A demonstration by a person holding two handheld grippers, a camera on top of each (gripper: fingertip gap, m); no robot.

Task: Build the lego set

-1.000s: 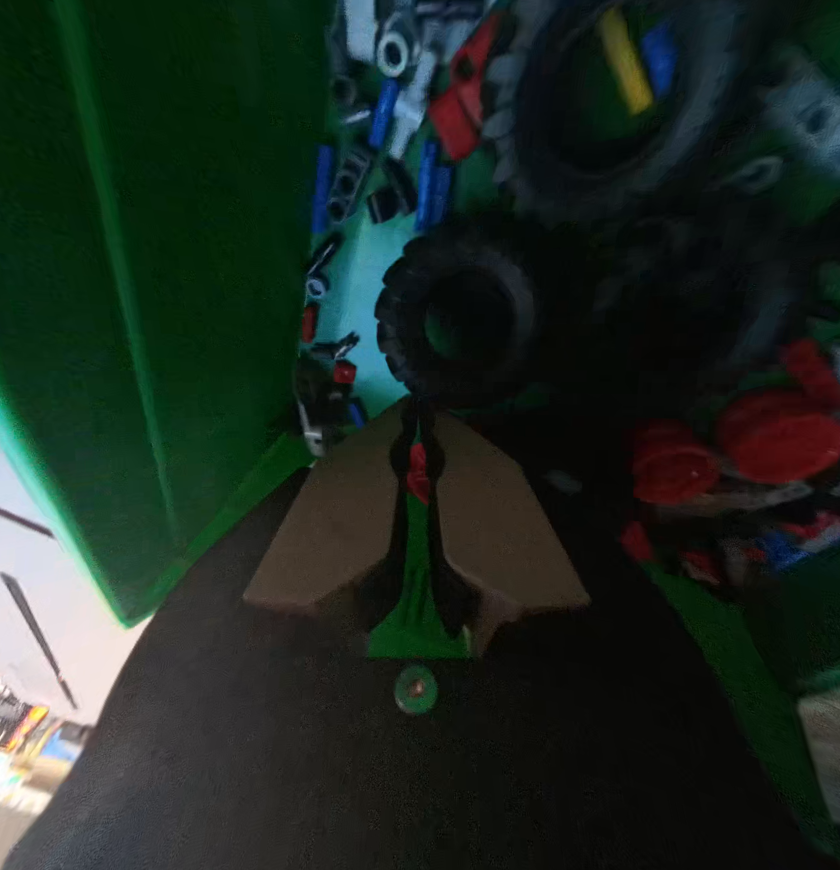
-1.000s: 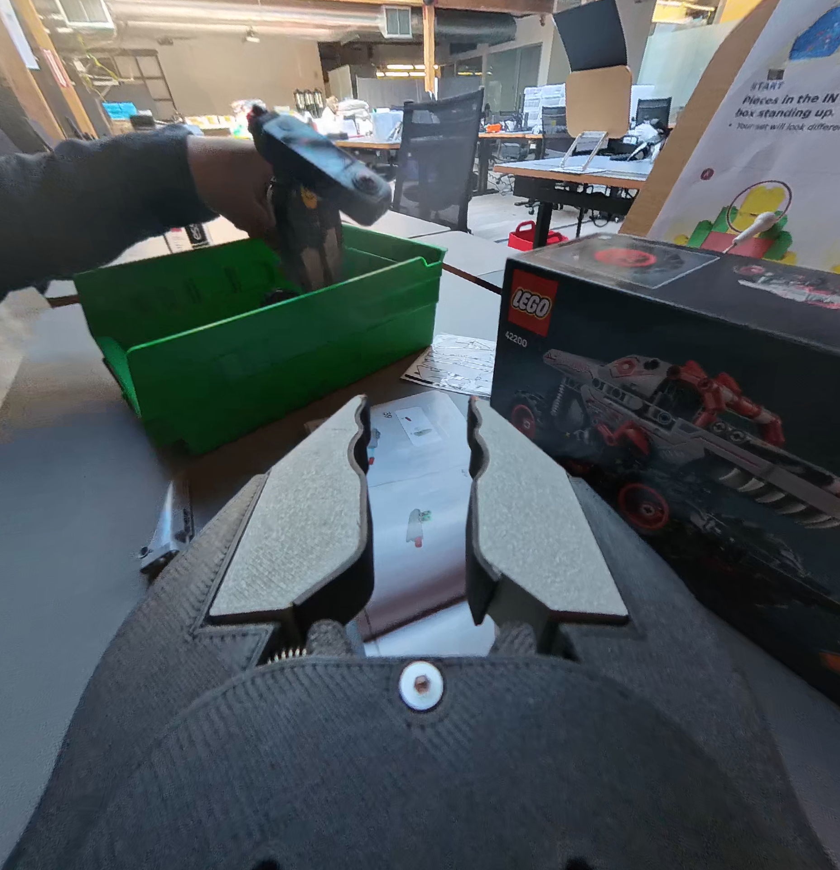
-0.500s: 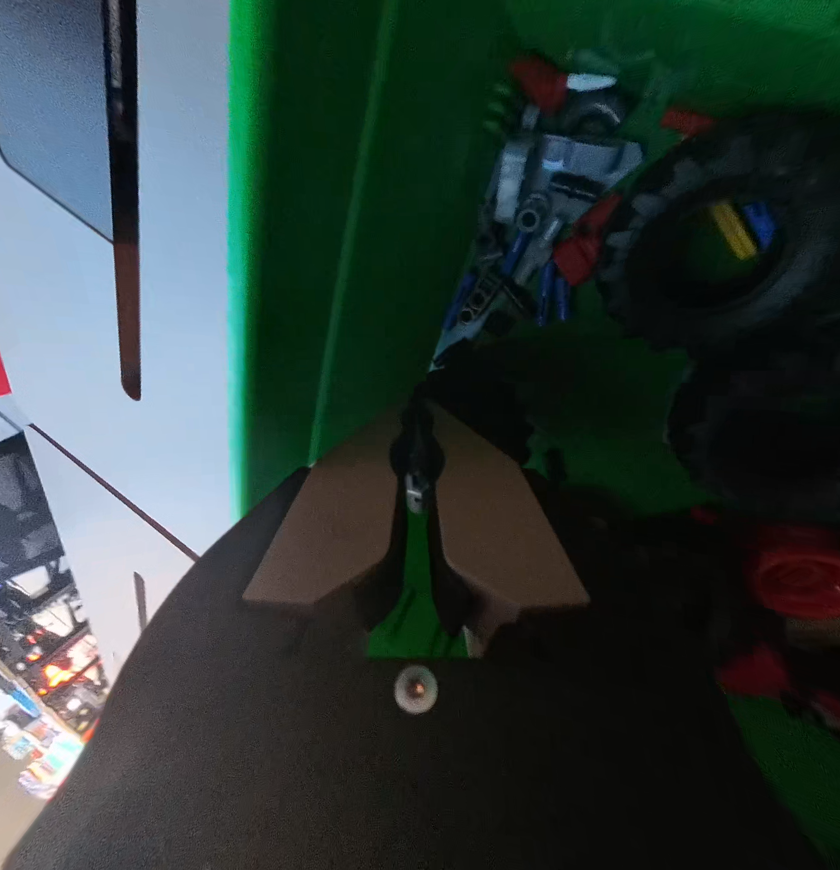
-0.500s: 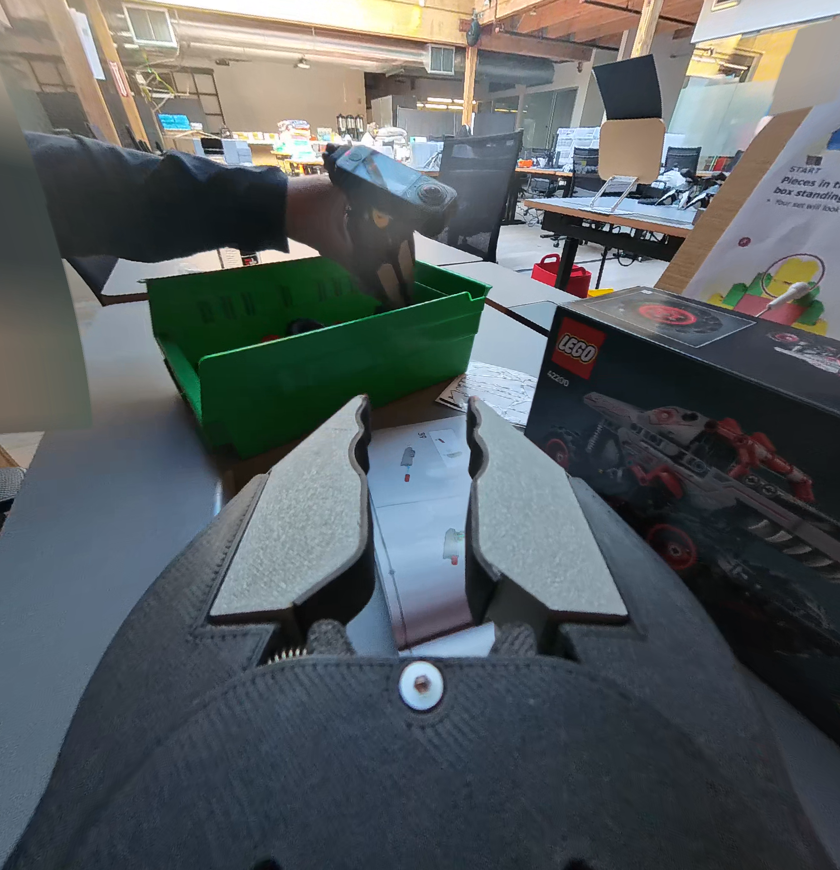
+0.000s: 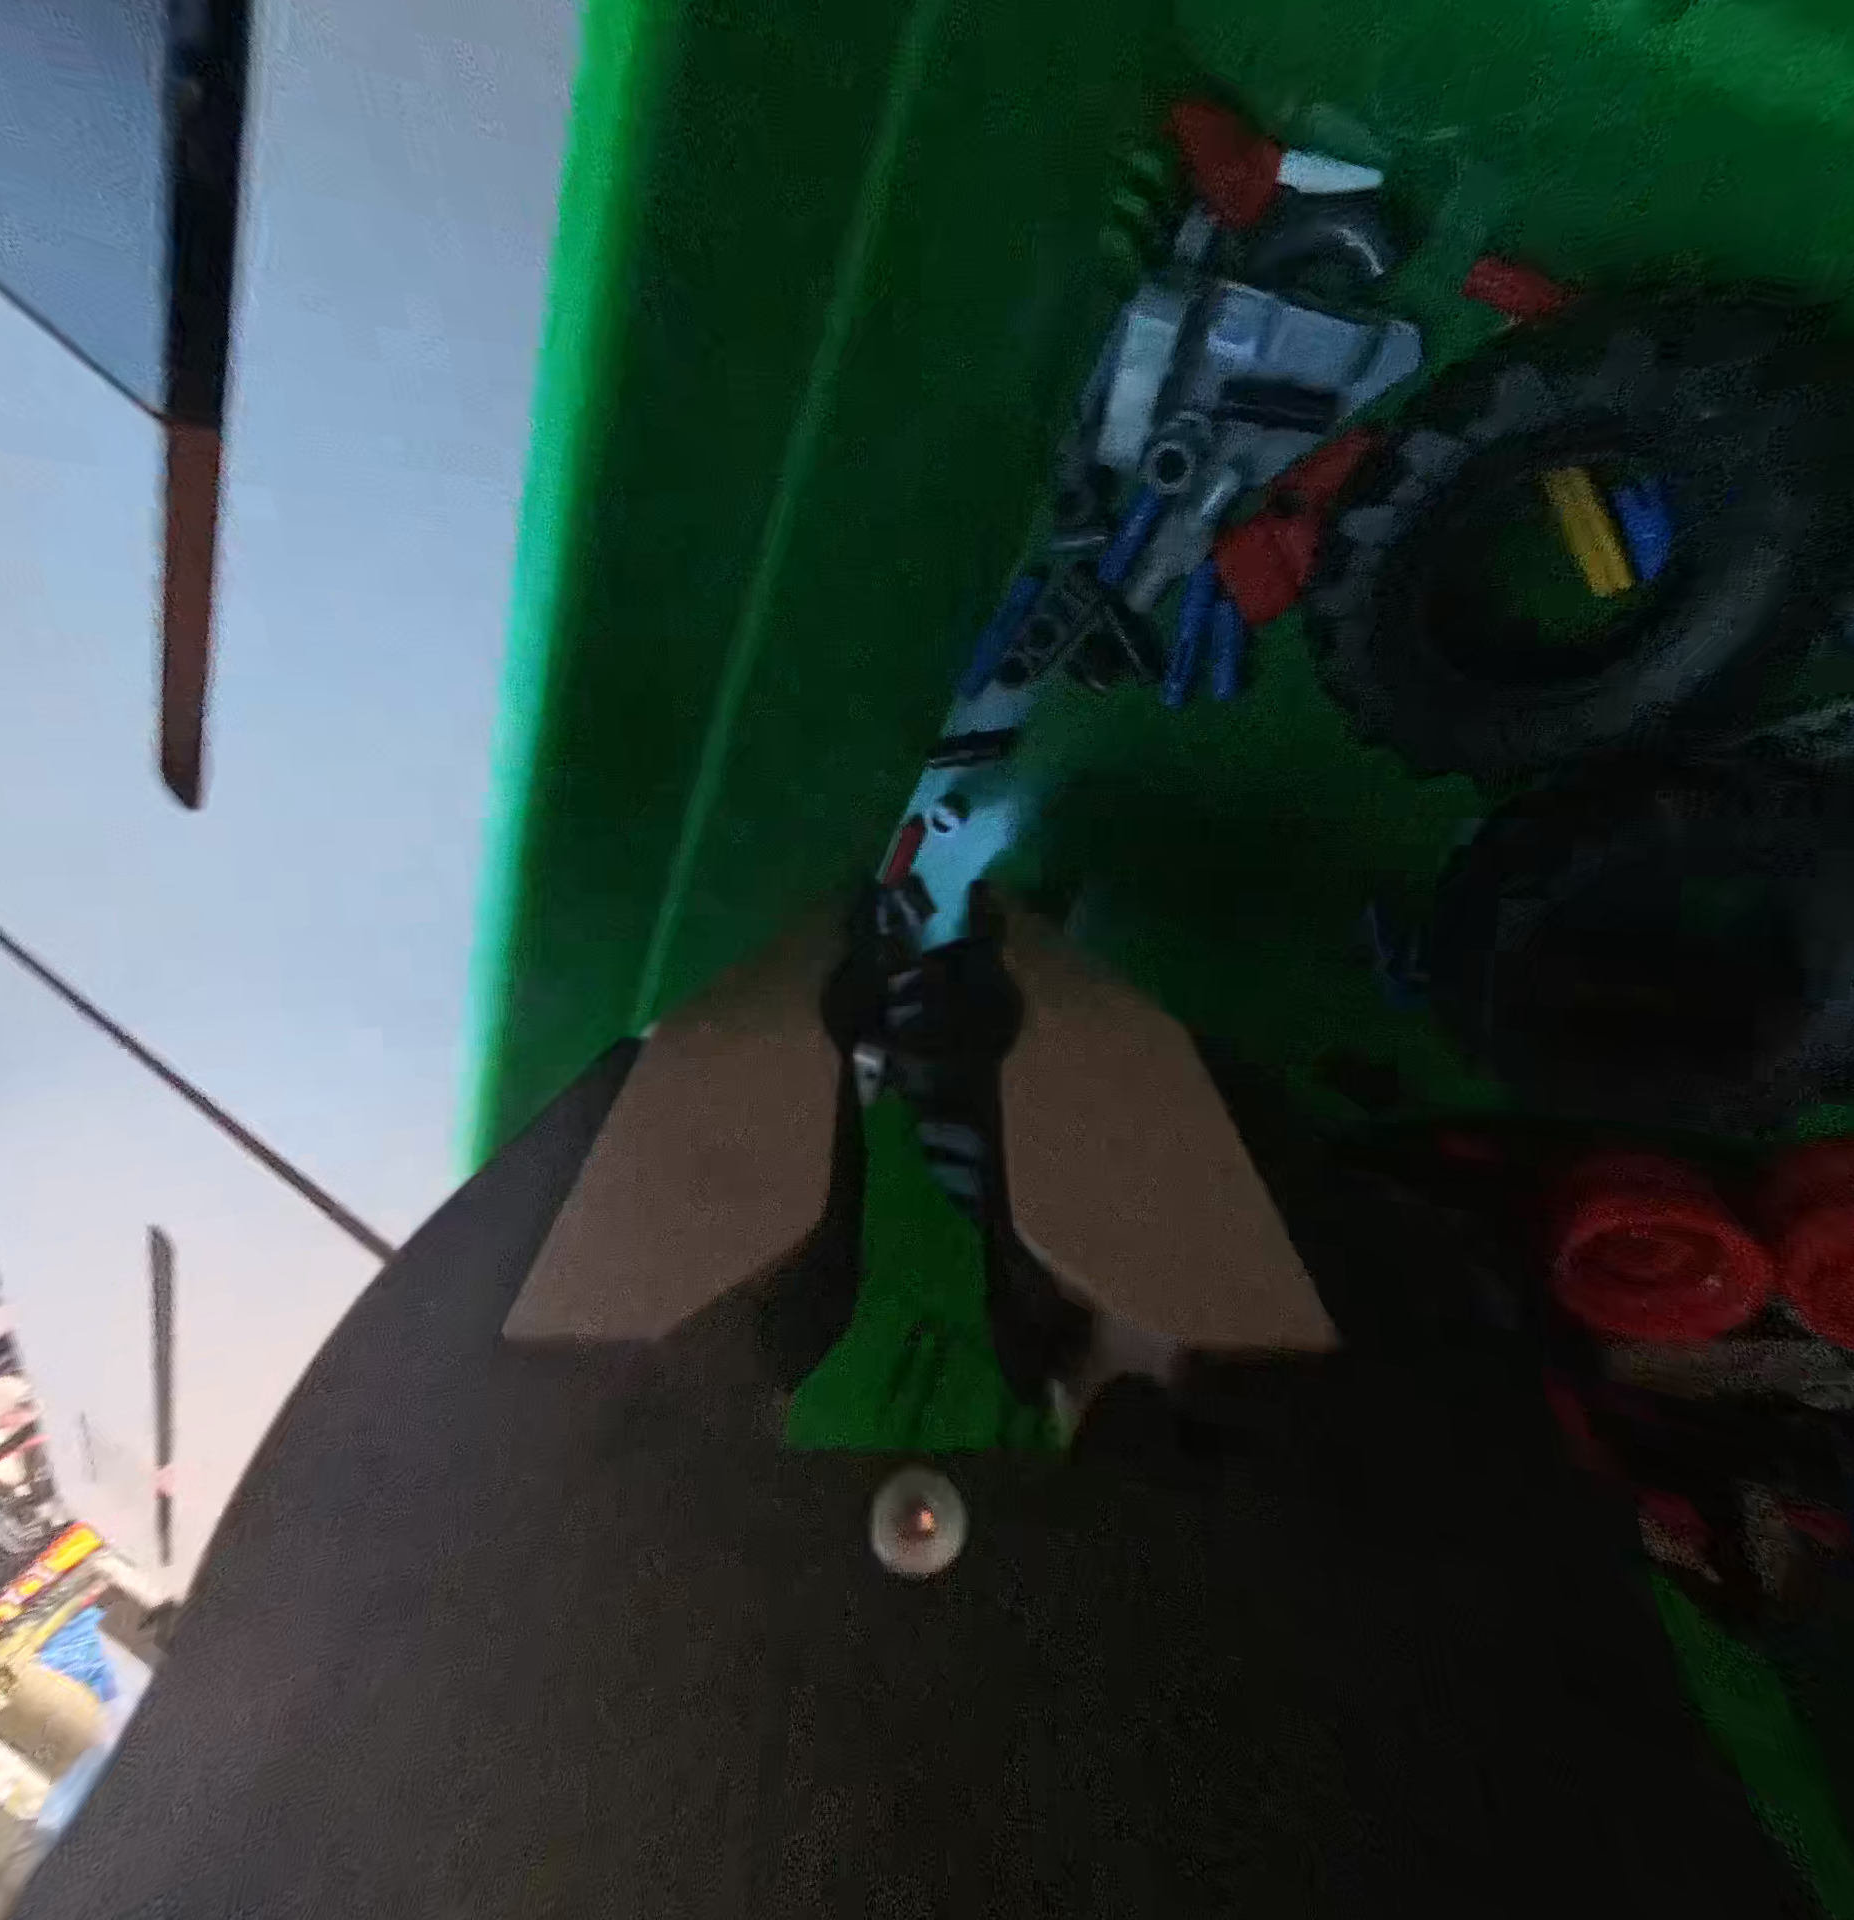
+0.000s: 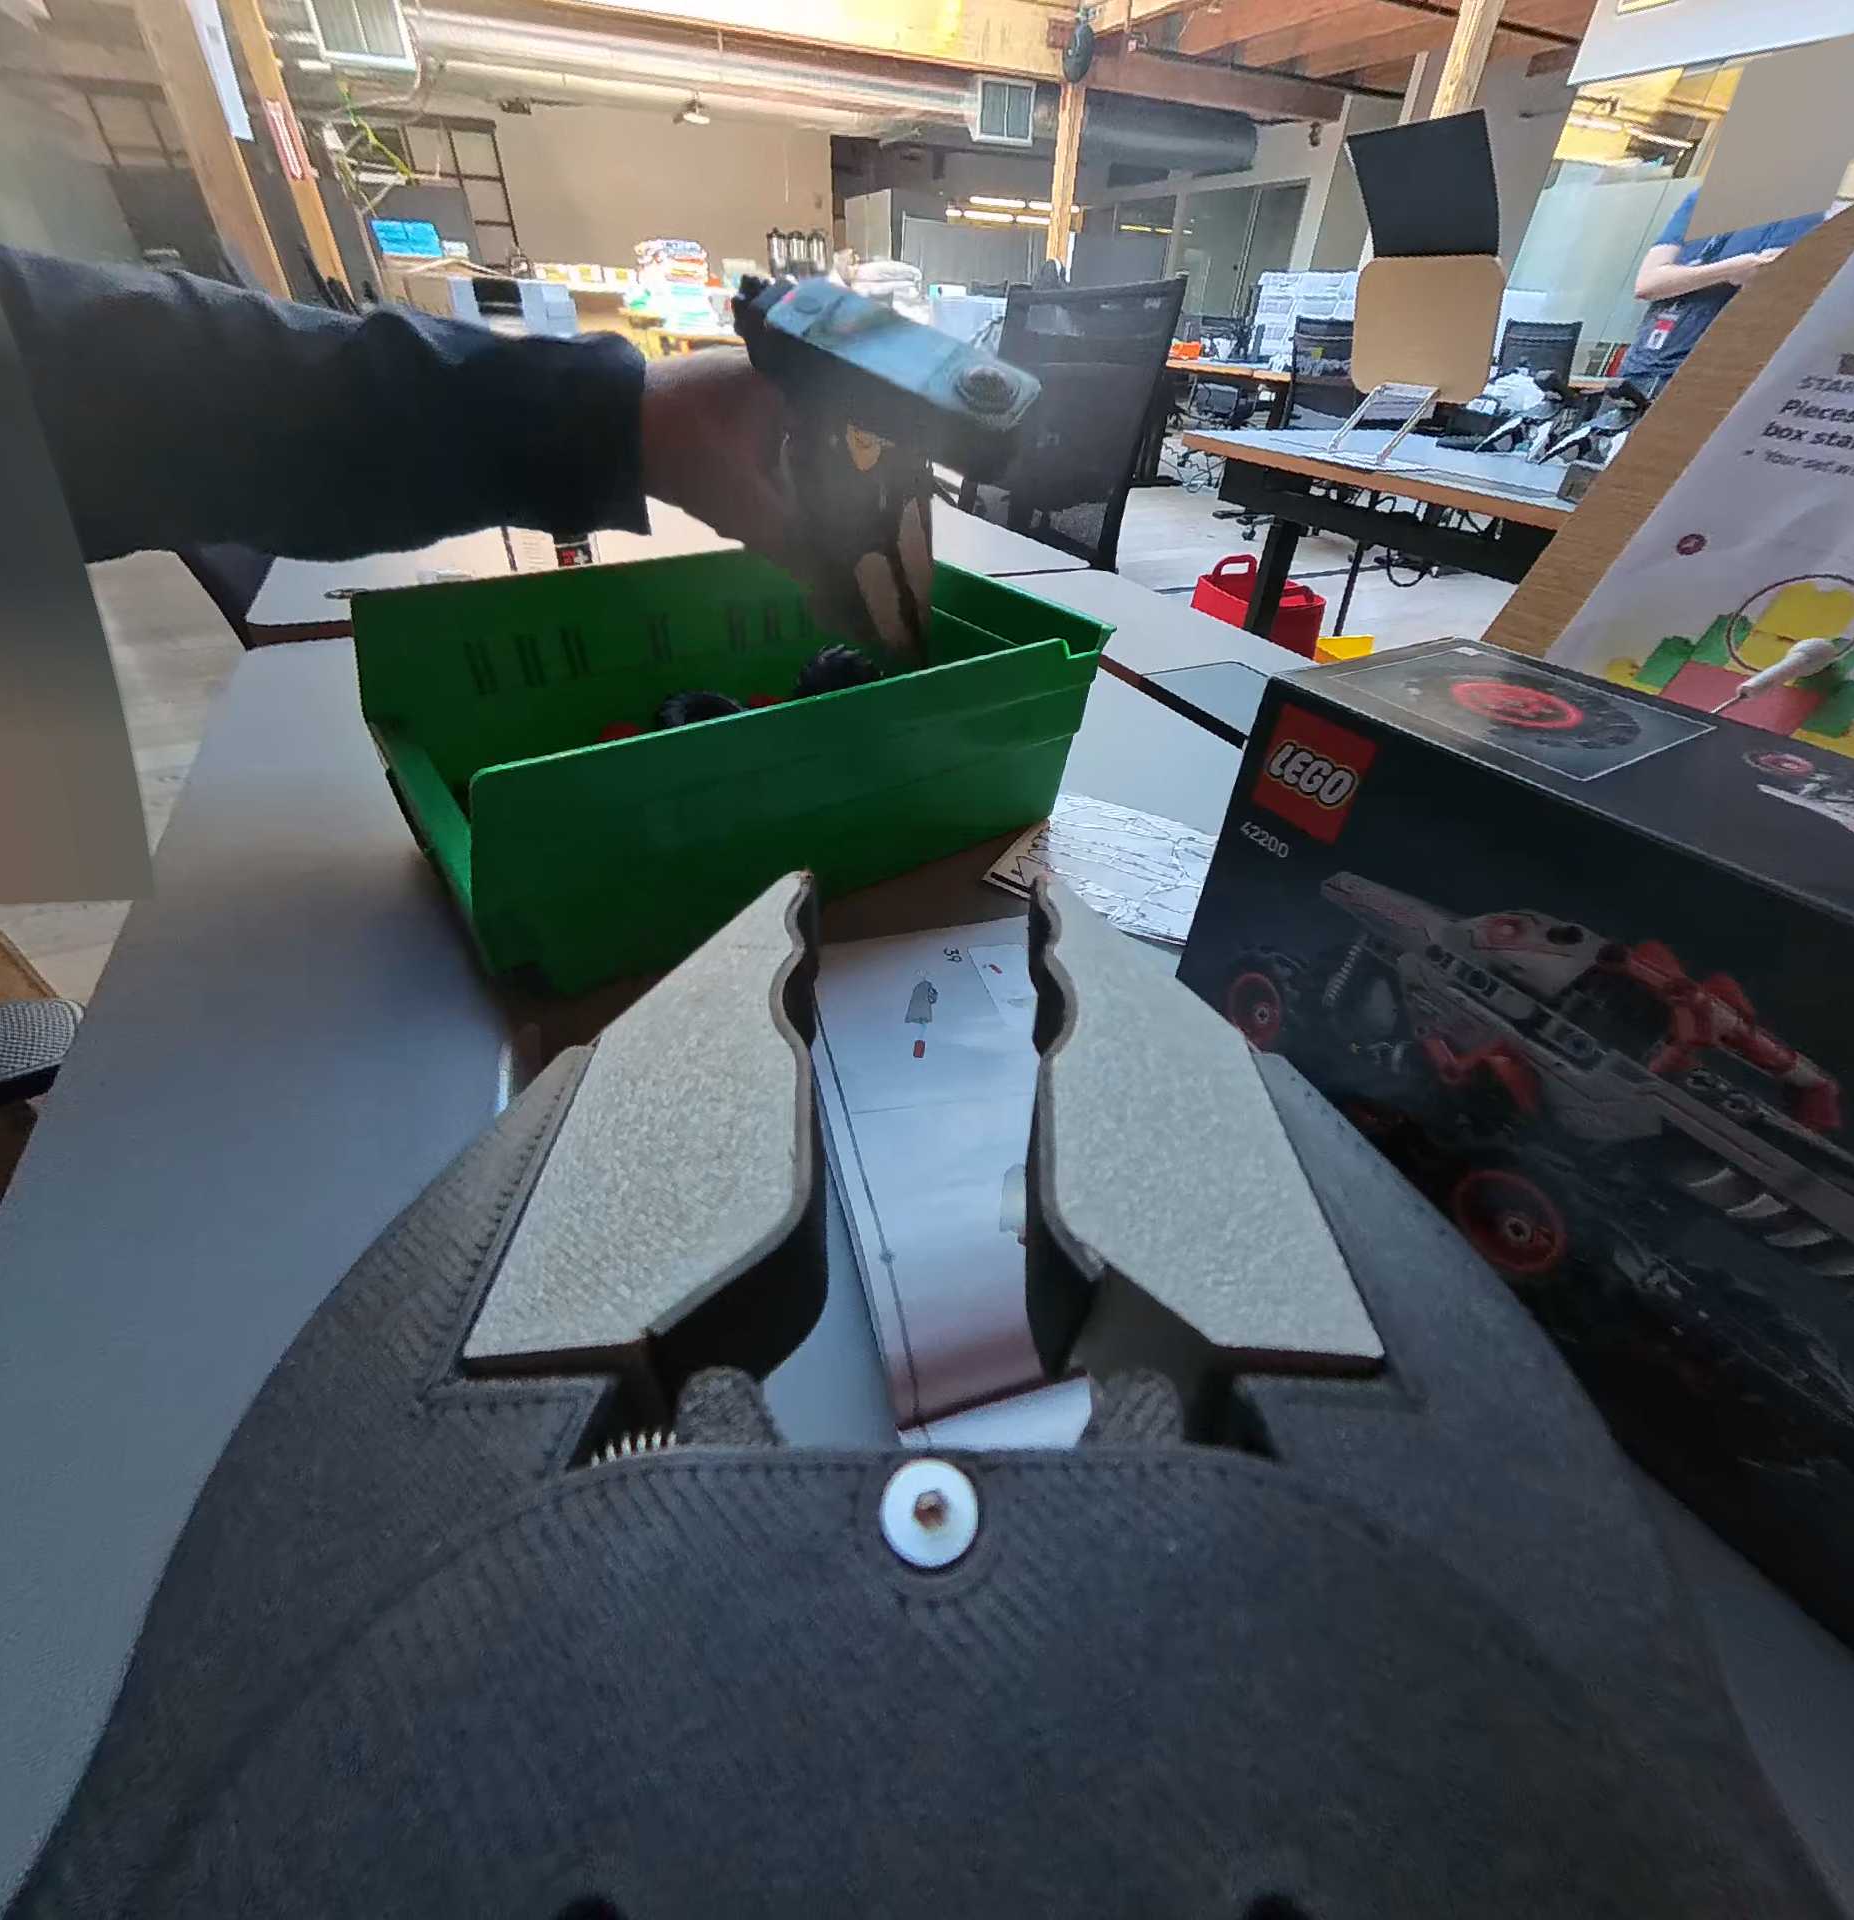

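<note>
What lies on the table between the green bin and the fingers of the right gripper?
In the right wrist view, an open instruction booklet lies there, on the table in front of the green bin and showing between the right gripper fingers.

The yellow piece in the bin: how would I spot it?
Look into the green bin. At its far end lies a big black tyre; the yellow piece sits inside its ring beside a blue one. It is the only yellow part there.
</note>
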